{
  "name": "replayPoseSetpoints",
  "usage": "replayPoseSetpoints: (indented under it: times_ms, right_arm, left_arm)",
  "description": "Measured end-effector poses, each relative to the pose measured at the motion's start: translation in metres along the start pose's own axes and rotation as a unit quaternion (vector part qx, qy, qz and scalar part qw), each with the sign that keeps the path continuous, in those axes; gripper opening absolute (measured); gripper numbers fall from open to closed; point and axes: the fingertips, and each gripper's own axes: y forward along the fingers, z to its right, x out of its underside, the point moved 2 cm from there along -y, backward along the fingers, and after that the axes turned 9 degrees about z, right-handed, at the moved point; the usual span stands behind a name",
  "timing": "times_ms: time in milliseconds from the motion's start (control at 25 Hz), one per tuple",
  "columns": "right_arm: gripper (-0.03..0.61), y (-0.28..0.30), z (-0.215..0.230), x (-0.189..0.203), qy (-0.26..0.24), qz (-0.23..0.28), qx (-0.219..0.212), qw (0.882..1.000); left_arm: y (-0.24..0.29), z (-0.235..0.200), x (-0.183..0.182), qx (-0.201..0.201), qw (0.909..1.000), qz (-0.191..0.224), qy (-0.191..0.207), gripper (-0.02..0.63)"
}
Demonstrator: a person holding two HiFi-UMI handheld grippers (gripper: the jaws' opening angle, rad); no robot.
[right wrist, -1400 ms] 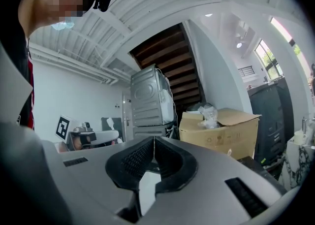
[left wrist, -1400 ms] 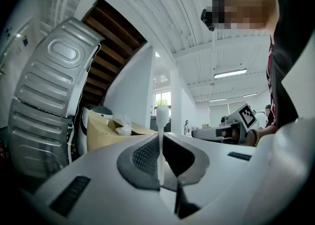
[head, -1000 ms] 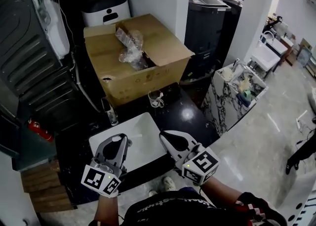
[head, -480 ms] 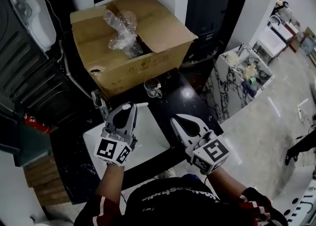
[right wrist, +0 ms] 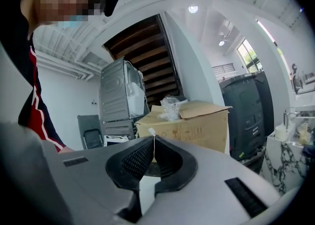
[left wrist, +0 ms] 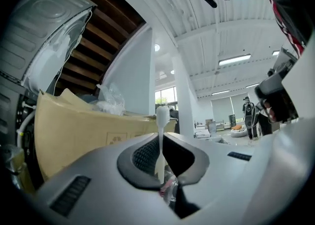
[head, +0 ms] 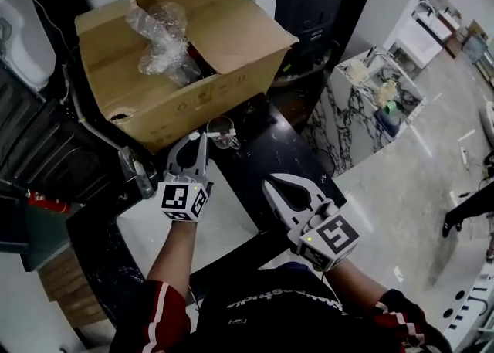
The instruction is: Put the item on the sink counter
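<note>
The open cardboard box (head: 185,58) fills the far side, with crumpled plastic wrap (head: 158,39) on top. Near it runs the black sink counter (head: 285,158), with the white basin (head: 208,228) set into its left part. Your left gripper (head: 198,138) reaches over the counter toward the box, its jaws closed onto a thin white item (left wrist: 160,140), possibly a toothbrush, which stands upright between the pads. Its tips are just beside the glass cup (head: 224,134) at the foot of the box. Your right gripper (head: 272,183) hovers nearer and to the right, jaws pressed together, apparently holding nothing.
</note>
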Motion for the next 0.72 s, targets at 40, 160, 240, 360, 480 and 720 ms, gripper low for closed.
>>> replayPoseSetpoints:
  times_ms: [40,160,240,360,480,720]
  right_arm:
    - [0.04,-0.001,0.002,0.002,0.001,-0.005,0.0,1.0]
    - [0.04,-0.005,0.011,0.007,0.003,-0.018,0.006,1.0]
    - [0.039,-0.008,0.018,0.009,0.005,-0.021,0.013,1.0]
    - [0.039,-0.01,0.025,0.011,0.008,-0.026,0.017,0.999]
    - [0.04,-0.011,0.028,0.014,0.011,-0.031,0.018,0.999]
    - [0.04,-0.014,0.033,0.013,0.012,-0.029,0.017,0.999]
  left_arm:
    - [0.005,-0.002,0.012,-0.003,1.0,-0.009,0.0,0.029]
    - [0.014,-0.005,0.043,-0.009,0.9994,-0.033,0.004,0.029]
    - [0.018,-0.006,0.06,-0.012,0.9987,-0.049,0.004,0.029]
    - [0.022,-0.007,0.082,-0.016,0.9973,-0.071,-0.003,0.029]
    - [0.025,-0.006,0.097,-0.018,0.9958,-0.089,-0.009,0.029]
    - [0.031,-0.002,0.103,-0.016,0.9949,-0.097,-0.021,0.029]
